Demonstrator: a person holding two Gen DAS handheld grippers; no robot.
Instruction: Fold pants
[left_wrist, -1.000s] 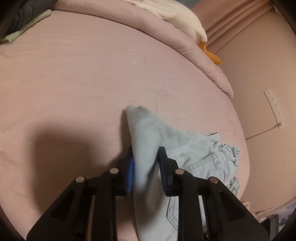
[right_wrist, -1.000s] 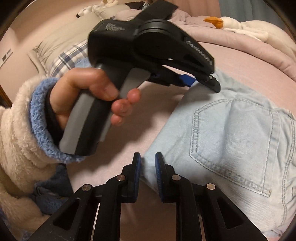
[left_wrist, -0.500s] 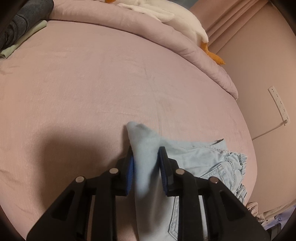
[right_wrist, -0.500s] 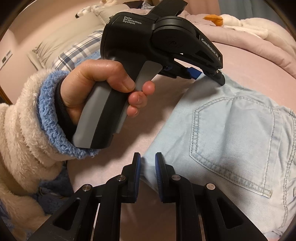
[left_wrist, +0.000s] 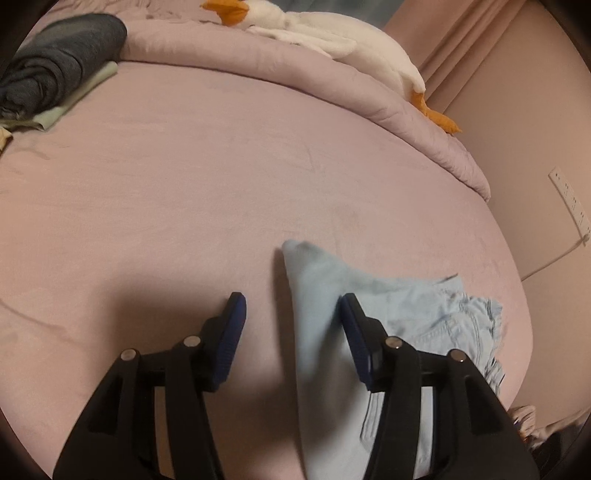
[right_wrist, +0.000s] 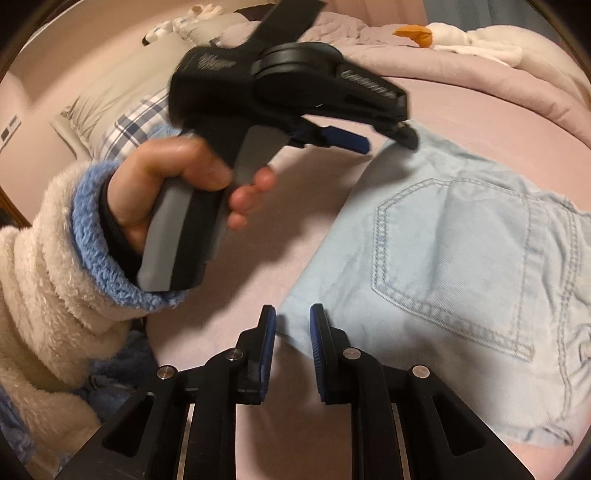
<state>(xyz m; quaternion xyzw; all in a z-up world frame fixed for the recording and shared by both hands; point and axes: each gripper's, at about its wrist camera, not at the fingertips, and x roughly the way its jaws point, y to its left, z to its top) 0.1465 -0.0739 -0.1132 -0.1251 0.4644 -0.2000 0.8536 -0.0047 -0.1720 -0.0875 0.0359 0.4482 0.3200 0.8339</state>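
Pants (left_wrist: 317, 295) corner loose against wide-open left tongs' (left_wrist: 291, 306) right pad; right tongs (right_wrist: 291, 325) narrowly clamping hem.

Warm, dim indoor light cast a soft shadow on the bed (left_wrist: 184, 192); fisheye edges bent darkly, and the left hand-held gripper (right_wrist: 384, 138) was motion-blurred.

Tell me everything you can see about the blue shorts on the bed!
The shorts are pale blue denim with lighter stitching, a back pocket facing up and a frayed hem. They lie mostly flat on the pink bed sheet. The right gripper pinches one corner. The left gripper is open, one finger touching a raised fold.
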